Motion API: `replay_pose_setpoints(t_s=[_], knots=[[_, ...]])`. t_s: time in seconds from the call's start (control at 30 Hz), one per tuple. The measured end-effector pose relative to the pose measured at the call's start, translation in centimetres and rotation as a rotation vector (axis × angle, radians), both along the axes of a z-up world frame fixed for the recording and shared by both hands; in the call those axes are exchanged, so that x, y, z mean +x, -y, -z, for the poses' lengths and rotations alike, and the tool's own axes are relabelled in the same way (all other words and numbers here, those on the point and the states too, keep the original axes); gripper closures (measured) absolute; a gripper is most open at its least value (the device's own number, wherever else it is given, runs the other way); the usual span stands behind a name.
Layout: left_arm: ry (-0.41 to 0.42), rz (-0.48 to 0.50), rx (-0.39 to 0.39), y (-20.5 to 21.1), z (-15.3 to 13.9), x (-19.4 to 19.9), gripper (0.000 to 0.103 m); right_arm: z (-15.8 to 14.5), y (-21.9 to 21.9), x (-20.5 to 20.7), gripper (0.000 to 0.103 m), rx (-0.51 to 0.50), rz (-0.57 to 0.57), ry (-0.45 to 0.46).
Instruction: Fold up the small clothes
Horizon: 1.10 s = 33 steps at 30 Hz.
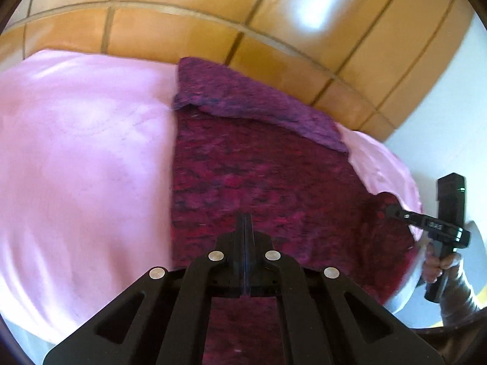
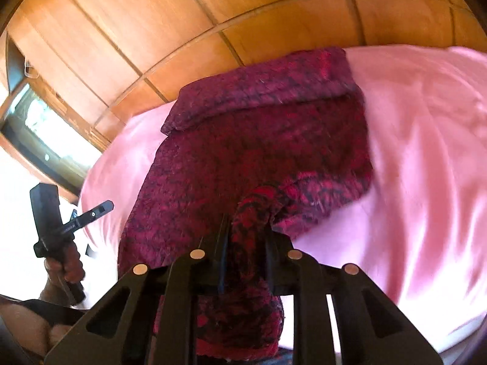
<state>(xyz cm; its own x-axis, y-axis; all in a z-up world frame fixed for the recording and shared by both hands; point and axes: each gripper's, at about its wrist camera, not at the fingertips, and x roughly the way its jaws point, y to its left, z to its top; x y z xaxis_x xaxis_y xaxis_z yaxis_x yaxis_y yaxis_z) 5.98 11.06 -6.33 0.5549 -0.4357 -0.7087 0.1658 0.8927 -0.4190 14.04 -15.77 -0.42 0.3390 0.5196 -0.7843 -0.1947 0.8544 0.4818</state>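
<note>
Left tool: jaws pressed flat together, pointing down and ahead toward 12 o'clock in its own view; at 9 o'clock in the right wrist view.
Right tool: jaws narrowed, clamping a bunched fold of knit fabric; at 3 o'clock in the left wrist view.
Left hand: fist wrapped around the black handle.
Right hand: gripping its handle, grey sleeve behind the wrist.
</note>
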Motion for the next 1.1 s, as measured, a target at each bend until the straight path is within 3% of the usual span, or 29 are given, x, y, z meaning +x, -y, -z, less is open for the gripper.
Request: replay_pose_setpoints(t_s=[0.1, 0.27, 0.3, 0.37, 0.43, 0.53, 0.6, 0.67, 0.73, 0.87, 0.97, 1.1], knots=[[-0.043, -0.031, -0.017, -1.8, 0.8, -1.1, 0.103, 0.4, -0.7, -0.3, 0.085, -0.041, -0.040, 0.010], [-0.149, -0.063, -0.059, -4.4, 3.3, -3.7, 0.103, 1.3, -0.7, -0.3, 0.085, -0.028, -0.014, -0.008], [-0.161, -0.057, -0.063, -4.4, 3.4, -4.1, 0.096, 1.1, -0.5, -0.4, 0.085, -0.028, -0.010, -0.006], [-0.190, -0.031, -0.117, -4.4, 3.9, -4.9, 0.046, 1.0, -0.3, -0.3, 0.085, -0.029, -0.002, -0.003], [-0.193, -0.025, -0.187, -4.3, 4.2, -5.3, 0.038, 1.1, -0.2, 0.0, 0.085, -0.029, 0.003, -0.007], [-0.208, 0.000, -0.181, -3.5, 4.9, -5.3, 0.041, 1.3, -0.5, -0.1, 0.085, -0.036, 0.000, -0.010], [-0.253, 0.041, -0.173, -2.6, 5.9, -5.2, 0.060, 1.4, -0.5, -0.1, 0.084, -0.037, -0.002, -0.012], [-0.245, 0.072, -0.114, -1.6, 6.1, -5.7, 0.082, 1.3, -0.4, -0.1, 0.084, -0.042, -0.005, -0.016], [-0.223, 0.084, -0.080, -1.2, 5.7, -5.8, 0.092, 1.1, -0.3, -0.2, 0.084, -0.048, -0.010, -0.017], [-0.152, 0.056, -0.211, -2.2, 3.3, -4.3, 0.094, 0.5, 0.0, 0.4, 0.084, -0.009, 0.010, -0.023], [-0.053, 0.060, -0.283, -2.3, 0.4, -2.0, 0.094, -0.1, 0.6, 2.0, 0.084, 0.046, 0.053, -0.002], [0.015, 0.049, -0.324, -1.7, -1.4, 3.2, 0.094, 0.6, 1.5, 6.1, 0.085, 0.077, 0.134, 0.003]])
